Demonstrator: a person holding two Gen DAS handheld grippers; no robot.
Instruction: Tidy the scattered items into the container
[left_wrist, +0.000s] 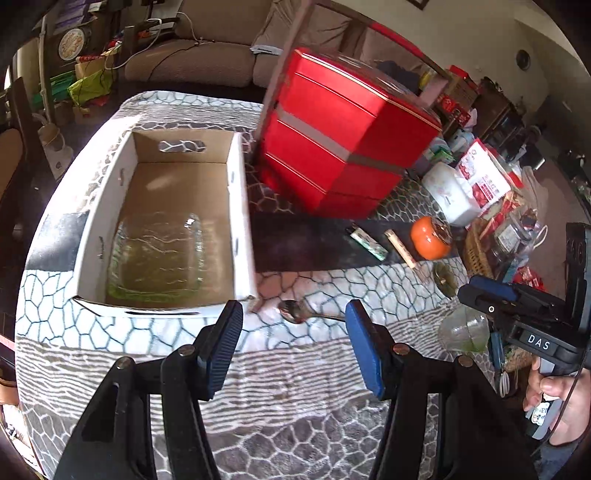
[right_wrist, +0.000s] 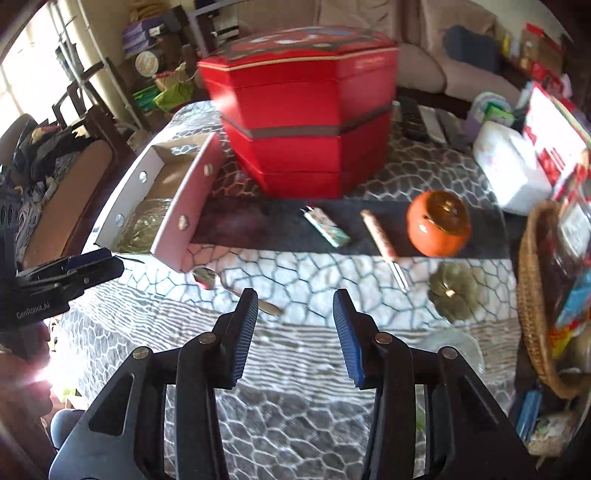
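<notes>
Box sits at the left of the table, open-topped; a clear glass dish lies on its floor, and nothing else shows inside. Judgement: task early, one item in, most left. Still out on the cloth: spoon just beside the box's near corner; small printed packet and fork on the dark mat; orange jar to their right; brass-coloured flower-shaped piece nearer the front; a clear glass bowl at the right front. Left gripper hangs over the cloth in front of the box, jaws apart, nothing between them; the spoon lies beyond the tips, untouched. Right gripper likewise released and empty, spoon handle just past its left finger. Red tiered tin stands behind the mat; whether it counts as scattered I cannot tell. Hard to read: the far half of the box floor is in shade; in the right view the near box wall hides most of the interior. The right side holds a basket and packets, cut off by the frame and blurred; contents unclear. The glass bowl is half hidden behind the right gripper in the left view. Packet print illegible.
</notes>
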